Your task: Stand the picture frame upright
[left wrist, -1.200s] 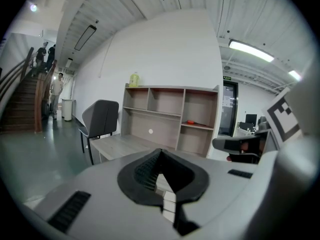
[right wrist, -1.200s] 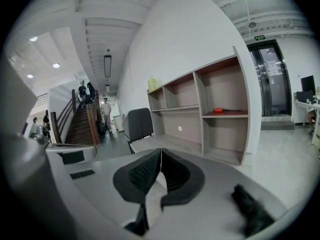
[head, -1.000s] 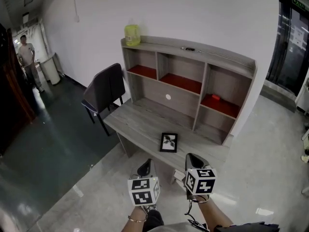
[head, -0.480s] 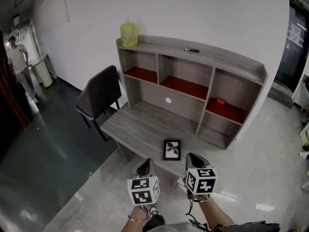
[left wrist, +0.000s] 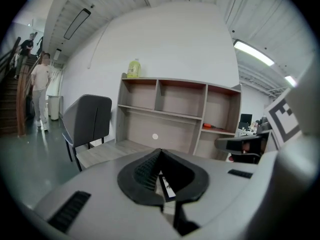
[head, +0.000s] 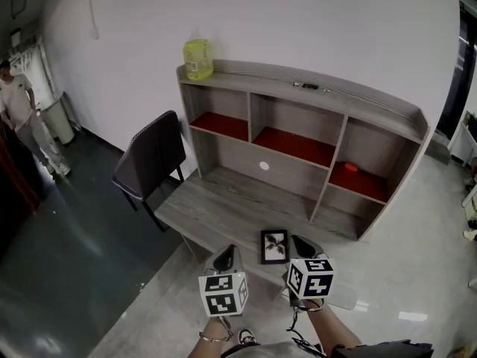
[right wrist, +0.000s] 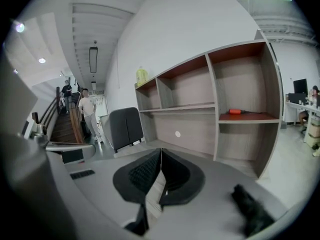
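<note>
Both hands are mostly cut off by the bottom edge of the head view; only the wrists are showing behind the marker cubes. The left tool (head: 228, 252) & right tool (head: 299, 243) are covering part of the worktop's (head: 216, 203) front edge. In the left gripper view a thin dark-&-white sliver is showing low in the gap under the pads (left wrist: 145, 170); can't tell if it's the picture frame (head: 274, 245). The small dark thing (head: 309, 86) on top of the shelf unit (head: 376, 136) is too small to ID, same w/ the orange thing (head: 350, 167) in the unit's right compartment.

Vs. 1 s ago: the worktop & shelf unit are sitting nearer & bigger in the head view. The frame, well ahead of the tools back then, is now lying just ahead of & btwn them, closer to the right tool's tip. It's still lying flat, face up, not upright yet. The person (head: 19, 121) far left of the left tool is drifting toward the view's edge.

Pose: both tools are being held side by side, low, pointing fwd at the worktop, cubes facing up. The left tool's jaws are pressing together at the tips, gripping nothing. The right tool's jaws are doing the same, also empty. Can't tell how high either is hanging above the worktop.
</note>
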### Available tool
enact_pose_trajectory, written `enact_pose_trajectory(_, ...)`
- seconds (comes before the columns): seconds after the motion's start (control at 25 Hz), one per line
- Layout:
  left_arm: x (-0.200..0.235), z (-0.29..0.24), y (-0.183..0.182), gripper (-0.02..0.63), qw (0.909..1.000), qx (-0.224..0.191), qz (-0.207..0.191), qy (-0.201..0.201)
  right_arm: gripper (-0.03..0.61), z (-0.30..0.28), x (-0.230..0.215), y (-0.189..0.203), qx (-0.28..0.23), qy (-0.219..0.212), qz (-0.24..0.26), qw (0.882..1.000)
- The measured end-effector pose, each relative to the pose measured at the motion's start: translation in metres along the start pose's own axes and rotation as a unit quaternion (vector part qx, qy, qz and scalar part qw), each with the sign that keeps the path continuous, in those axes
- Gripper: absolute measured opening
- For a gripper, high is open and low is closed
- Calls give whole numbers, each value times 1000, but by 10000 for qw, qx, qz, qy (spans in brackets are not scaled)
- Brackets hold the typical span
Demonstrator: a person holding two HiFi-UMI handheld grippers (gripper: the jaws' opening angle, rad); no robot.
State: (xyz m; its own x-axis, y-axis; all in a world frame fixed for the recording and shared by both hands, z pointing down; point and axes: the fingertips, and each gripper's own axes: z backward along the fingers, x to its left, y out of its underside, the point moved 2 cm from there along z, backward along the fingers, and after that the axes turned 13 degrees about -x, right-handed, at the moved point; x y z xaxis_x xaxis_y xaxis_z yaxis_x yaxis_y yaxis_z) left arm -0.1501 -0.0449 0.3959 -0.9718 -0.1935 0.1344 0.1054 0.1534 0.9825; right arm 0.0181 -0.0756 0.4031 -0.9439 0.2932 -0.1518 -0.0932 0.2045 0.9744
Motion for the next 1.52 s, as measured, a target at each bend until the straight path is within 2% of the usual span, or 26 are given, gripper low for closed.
enact_pose_trajectory(0.56,31,-66,-9,9,9990,74,-95,435,32,-55,-6,-6,-50,480,-114,9988)
enact_pose_trajectory(0.76,30,-77,-1,9,9986,185,-13,501,32,-57,-8,2,51,549,-103,9984)
enact_pose_trajectory(1.04,13,-91,24,9,9967,486,20,649,31,-54,-35,19,277,774,-103,9966)
enact_pose_trajectory(1.36,10,-121,26,9,9958,659,-122,631,32,-90,-46,18,375,633,-126,9972)
enact_pose_trajectory(1.52,16,-134,28,9,9958,716,-70,560,32,-101,-49,23,453,614,-158,9970)
